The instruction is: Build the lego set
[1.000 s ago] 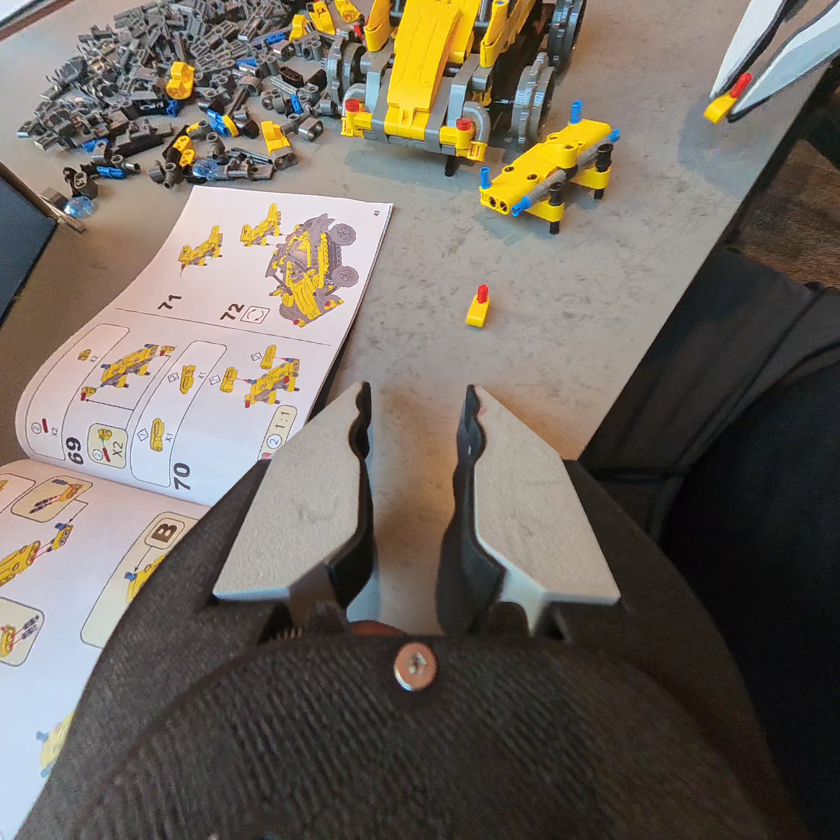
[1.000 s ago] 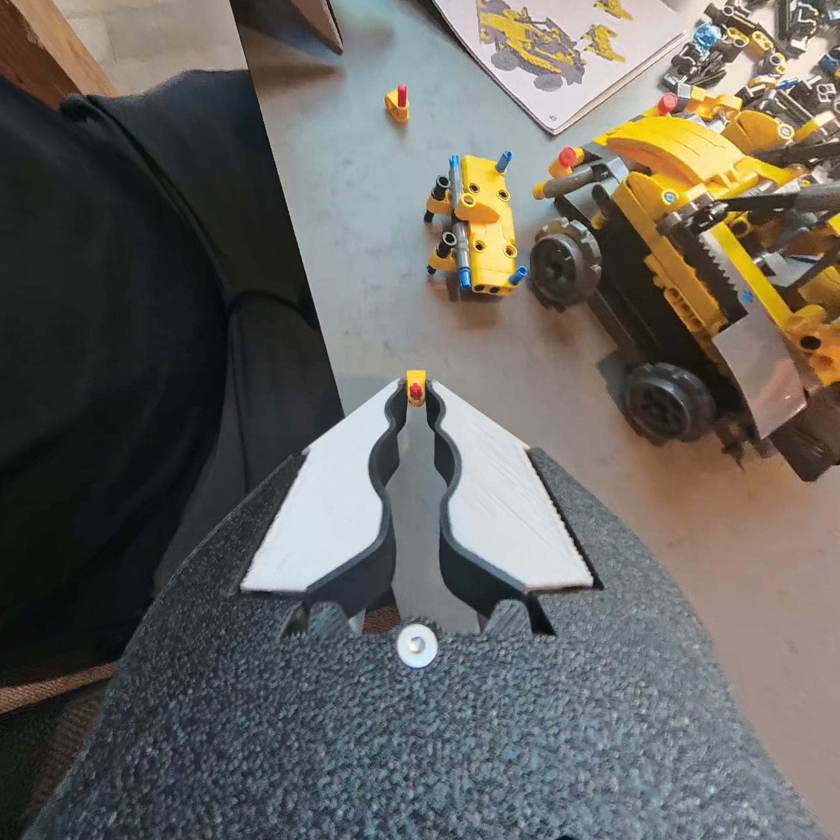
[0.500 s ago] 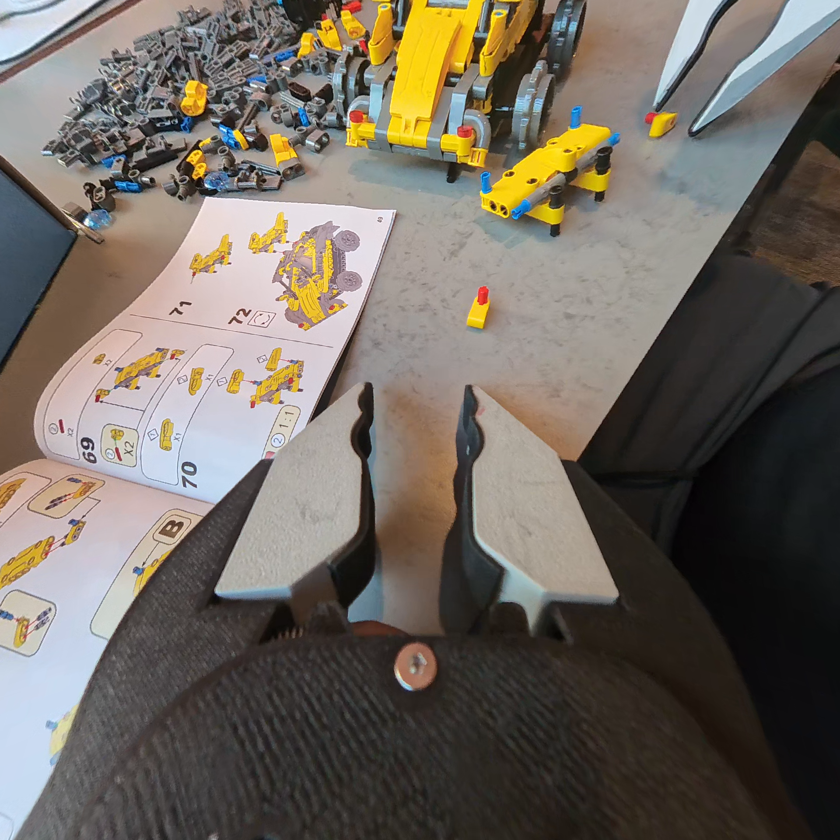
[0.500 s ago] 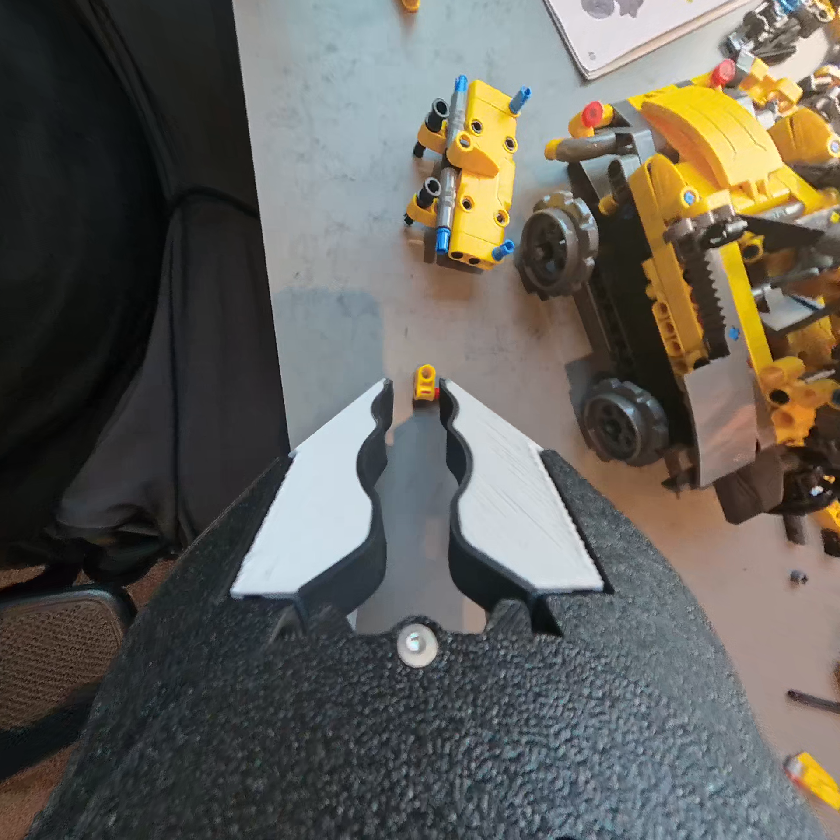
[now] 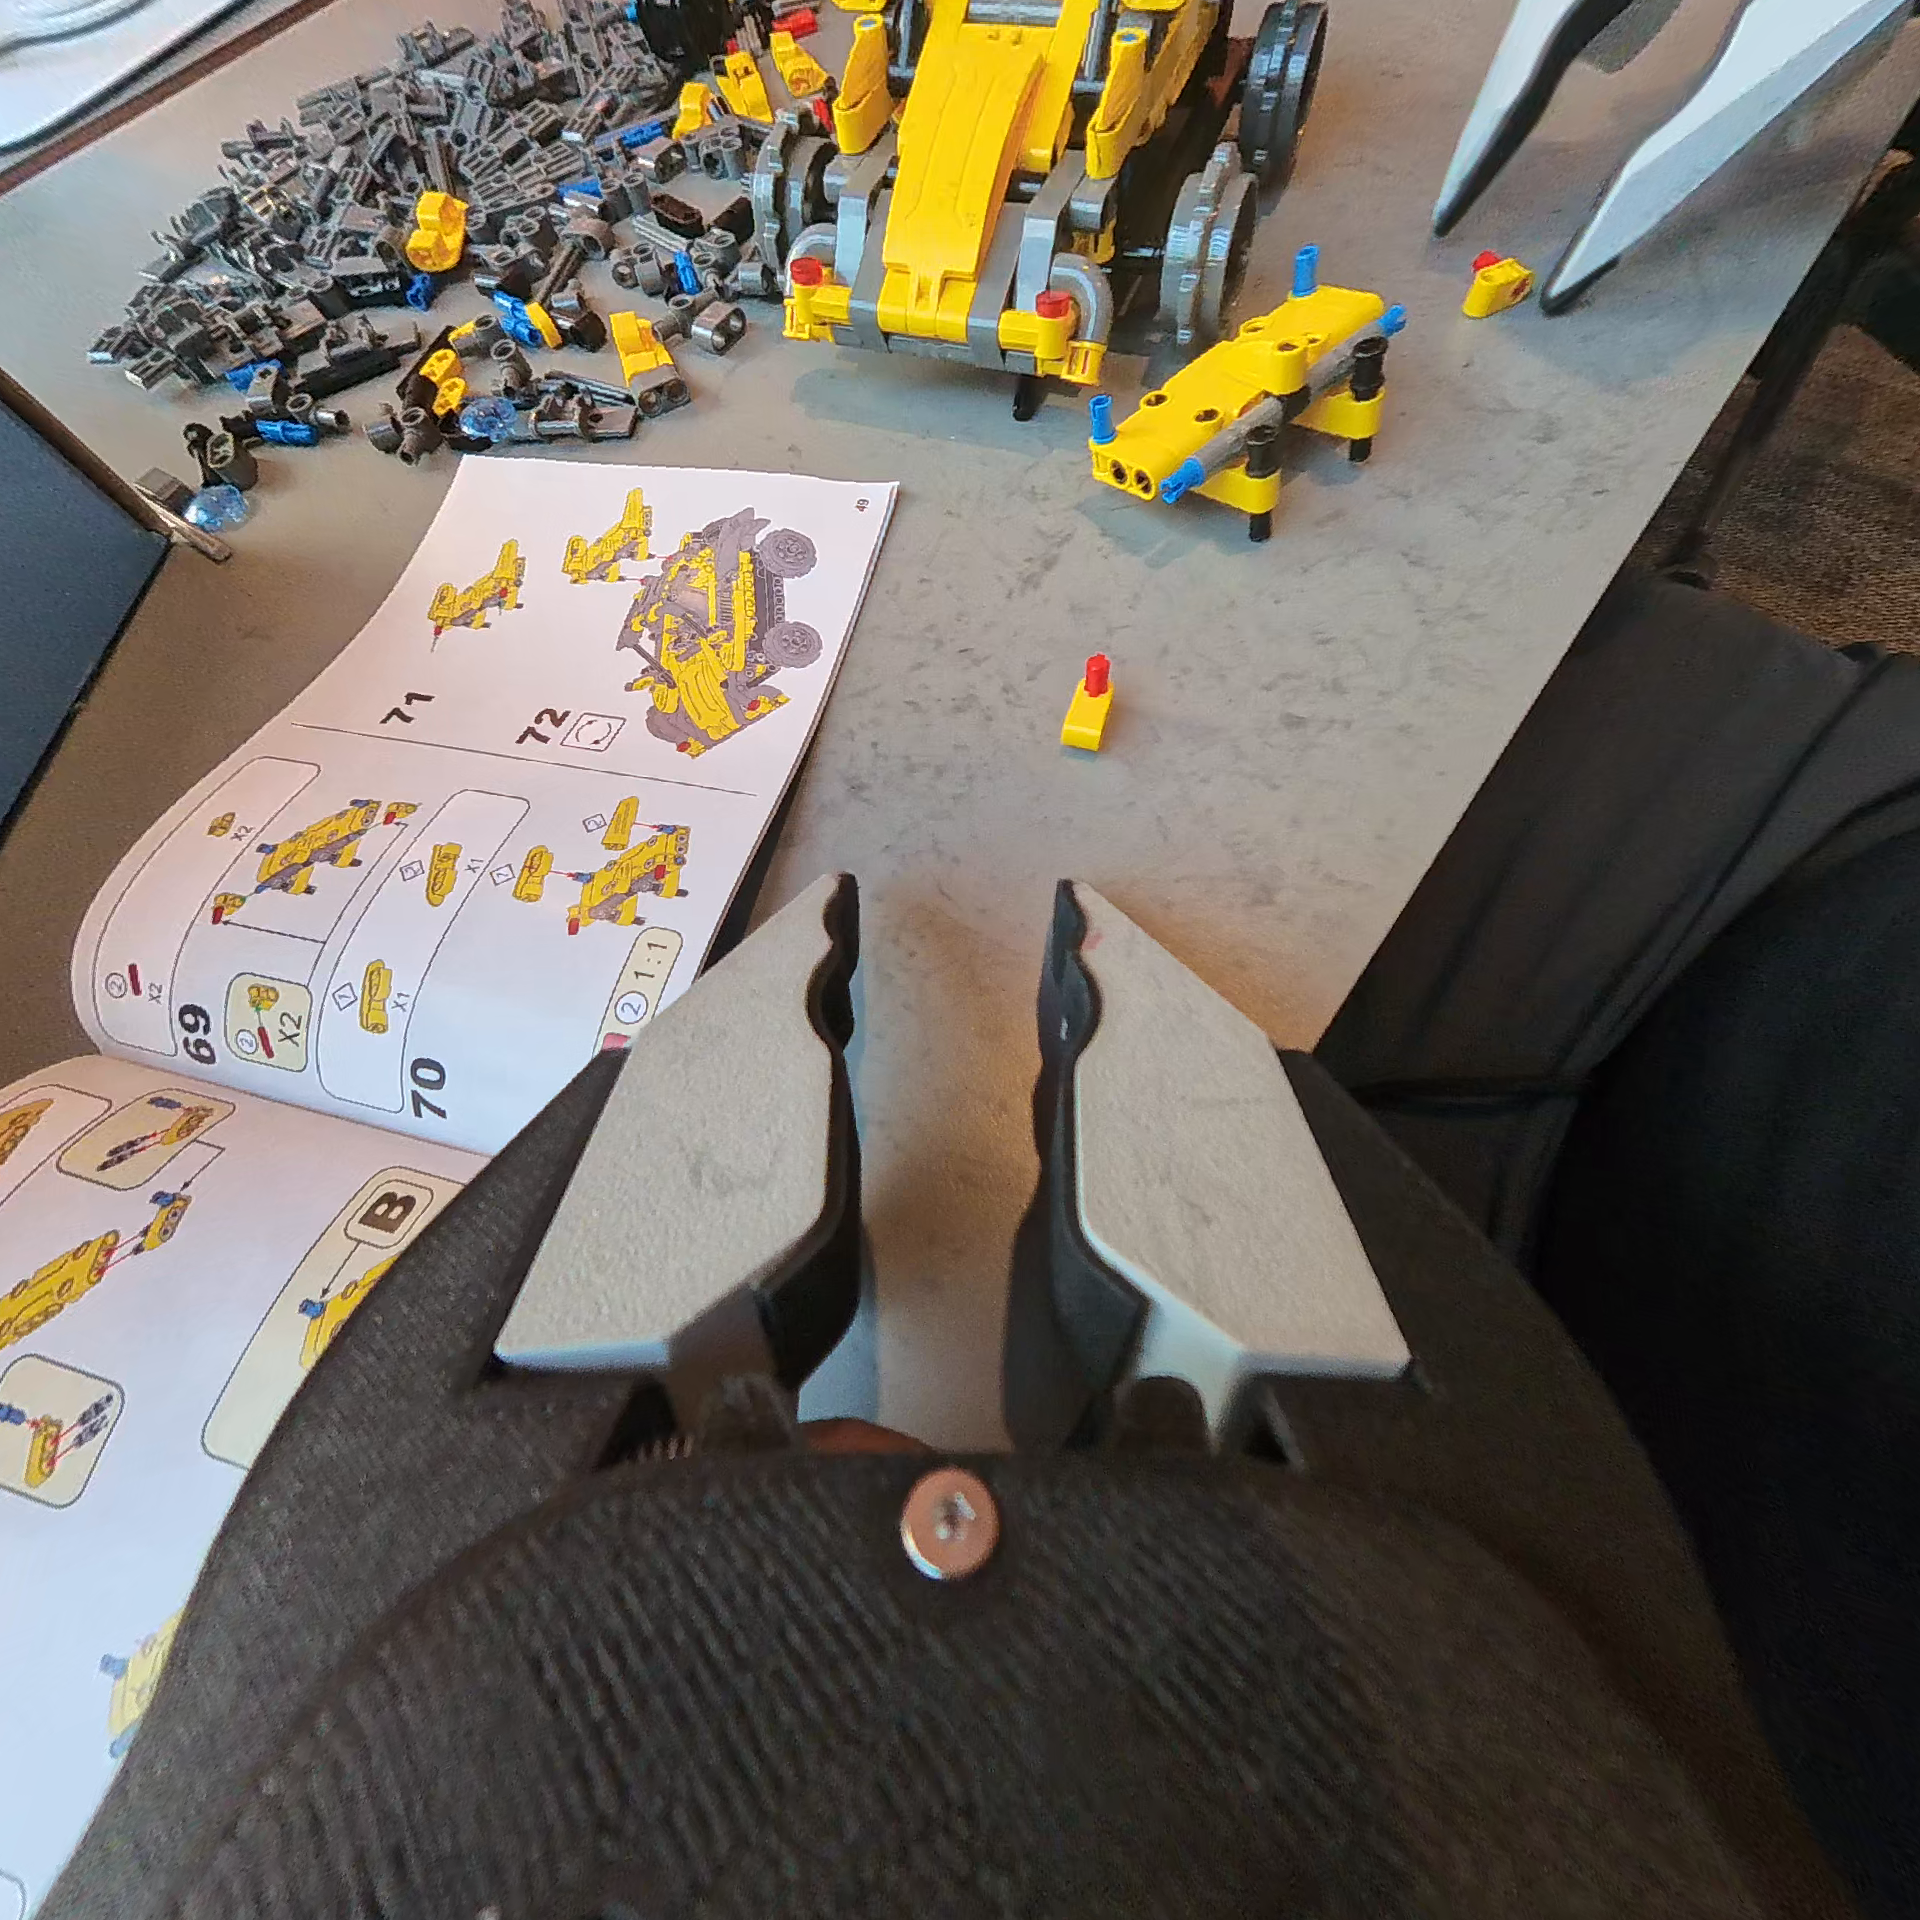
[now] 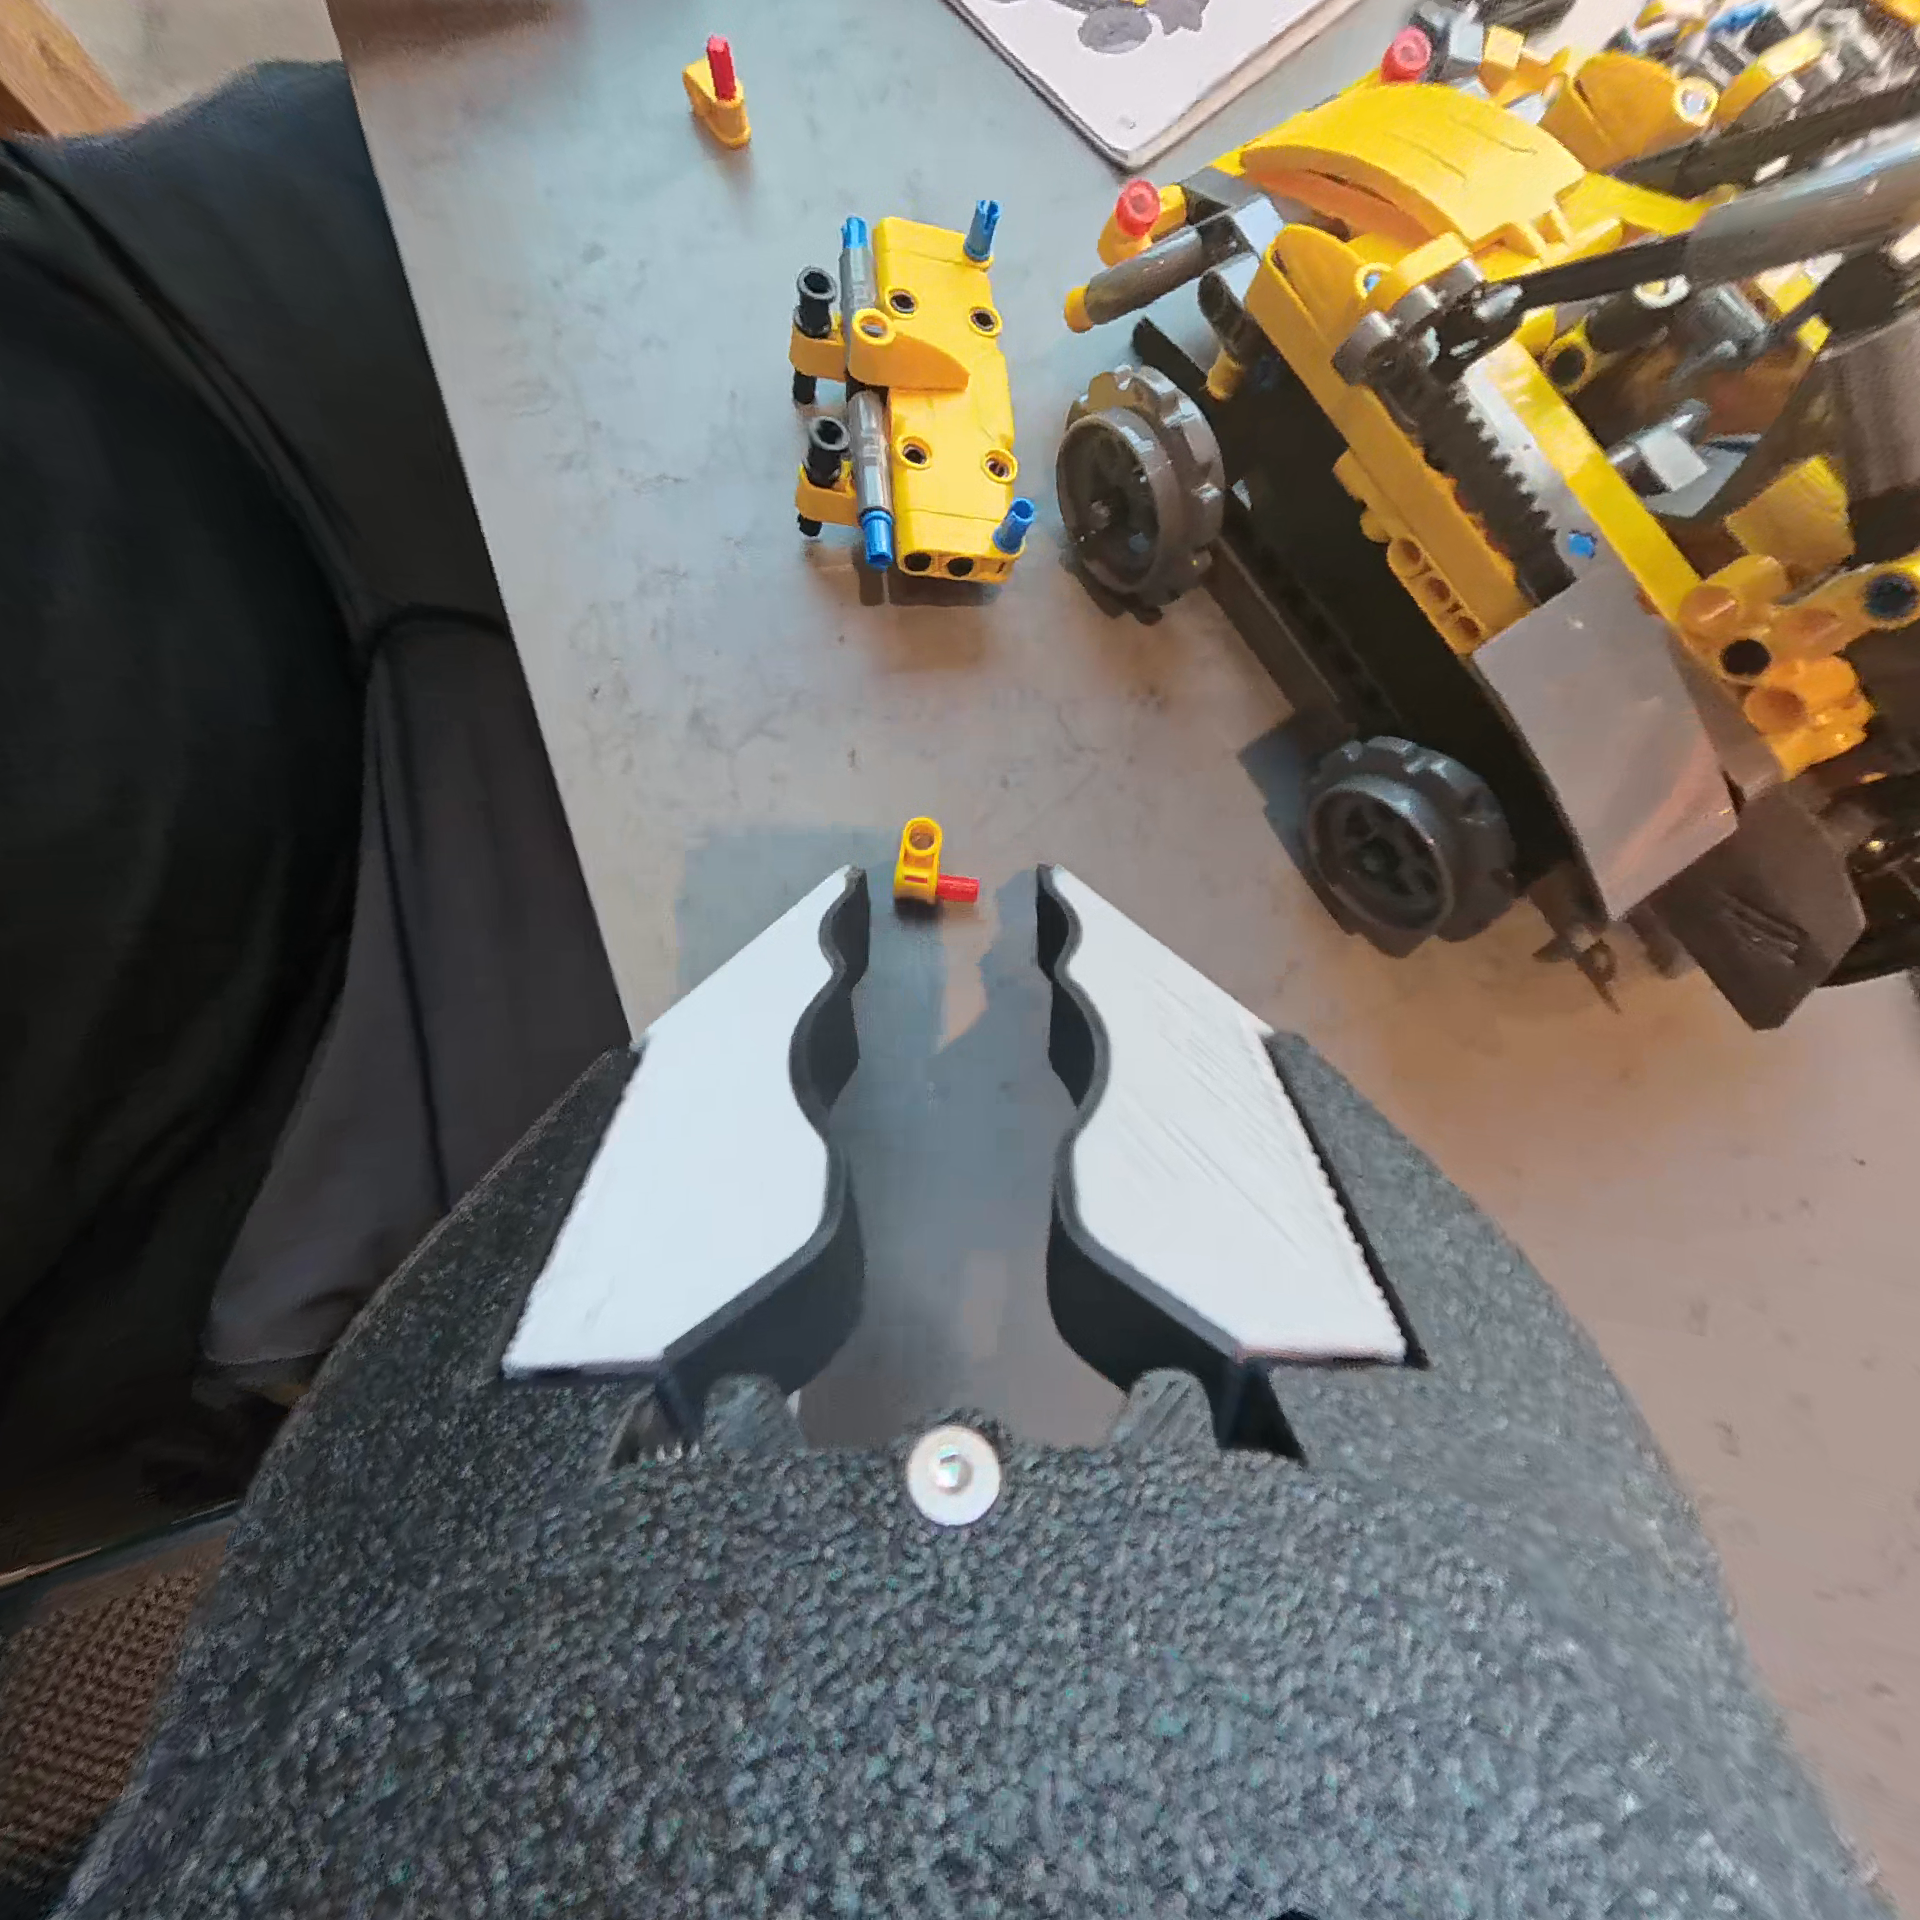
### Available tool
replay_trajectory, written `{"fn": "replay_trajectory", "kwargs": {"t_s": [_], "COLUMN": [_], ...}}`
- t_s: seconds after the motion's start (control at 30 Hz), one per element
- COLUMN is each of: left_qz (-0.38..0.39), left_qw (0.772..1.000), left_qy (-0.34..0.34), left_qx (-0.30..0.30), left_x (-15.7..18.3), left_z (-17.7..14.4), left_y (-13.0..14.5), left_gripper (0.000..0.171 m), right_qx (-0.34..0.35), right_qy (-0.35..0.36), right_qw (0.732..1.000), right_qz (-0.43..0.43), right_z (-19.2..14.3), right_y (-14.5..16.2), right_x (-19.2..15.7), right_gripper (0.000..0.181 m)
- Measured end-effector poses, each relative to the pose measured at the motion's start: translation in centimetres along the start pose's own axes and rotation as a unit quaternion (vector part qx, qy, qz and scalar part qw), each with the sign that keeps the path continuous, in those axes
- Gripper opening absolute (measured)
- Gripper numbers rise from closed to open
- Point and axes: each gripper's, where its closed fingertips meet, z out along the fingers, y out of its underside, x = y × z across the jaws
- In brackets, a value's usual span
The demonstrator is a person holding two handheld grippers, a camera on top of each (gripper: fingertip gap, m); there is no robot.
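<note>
My right gripper (image 6: 951, 883) is open and empty. A small yellow connector with a red pin (image 6: 925, 862) lies on the grey table just beyond its tips. It also shows in the left wrist view (image 5: 1496, 283), beside the right gripper (image 5: 1507, 249). My left gripper (image 5: 956, 899) is open and empty above the table's near edge, next to the open instruction booklet (image 5: 499, 790). A second yellow connector with a red pin (image 5: 1088, 707) stands ahead of it, also seen in the right wrist view (image 6: 717, 99). A yellow sub-assembly with blue pins (image 5: 1242, 405) (image 6: 920, 405) lies beside the yellow vehicle model (image 5: 997, 177) (image 6: 1507, 499).
A pile of loose grey, black, yellow and blue parts (image 5: 395, 229) lies at the far left. A dark flat object (image 5: 52, 592) sits at the left edge. A person's dark clothing (image 5: 1714, 987) (image 6: 187, 623) borders the table's edge (image 5: 1455, 862). The left gripper's tips are roughly 25 cm from the right gripper's.
My right gripper let go of the small yellow connector with the red pin, which now lies on the table, and its jaws opened wider. My left gripper barely moved.
</note>
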Motion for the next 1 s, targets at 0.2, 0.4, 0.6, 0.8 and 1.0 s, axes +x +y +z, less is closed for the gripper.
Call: {"fn": "replay_trajectory", "kwargs": {"t_s": [0.2, 0.4, 0.6, 0.8, 1.0], "left_qz": [0.001, 0.003, 0.001, 0.067, 0.272], "left_qw": [1.0, 1.0, 1.0, 0.998, 0.961], "left_qy": [0.001, -0.001, -0.003, 0.009, 0.002], "left_qx": [0.0, 0.002, -0.004, 0.009, 0.056], "left_x": [0.0, 0.0, 0.0, 2.6, 7.4], "left_z": [0.0, 0.0, 0.0, 0.5, 2.6], "left_y": [0.0, 0.0, 0.0, -1.8, -7.0], "left_gripper": [0.034, 0.034, 0.035, 0.038, 0.033], "right_qx": [0.008, 0.018, 0.025, 0.039, 0.083], "right_qy": [-0.017, -0.011, -0.014, -0.043, -0.09], "right_qw": [1.0, 0.999, 0.999, 0.997, 0.984], "right_qz": [0.023, 0.04, 0.037, 0.057, 0.132], "right_z": [0.4, -0.3, 0.1, 0.7, 0.7], "right_y": [0.0, 0.5, 0.3, -0.4, -3.1], "right_x": [-0.2, -0.3, -0.7, -1.0, -2.4], "right_gripper": [0.033, 0.035, 0.034, 0.016, 0.016]}}
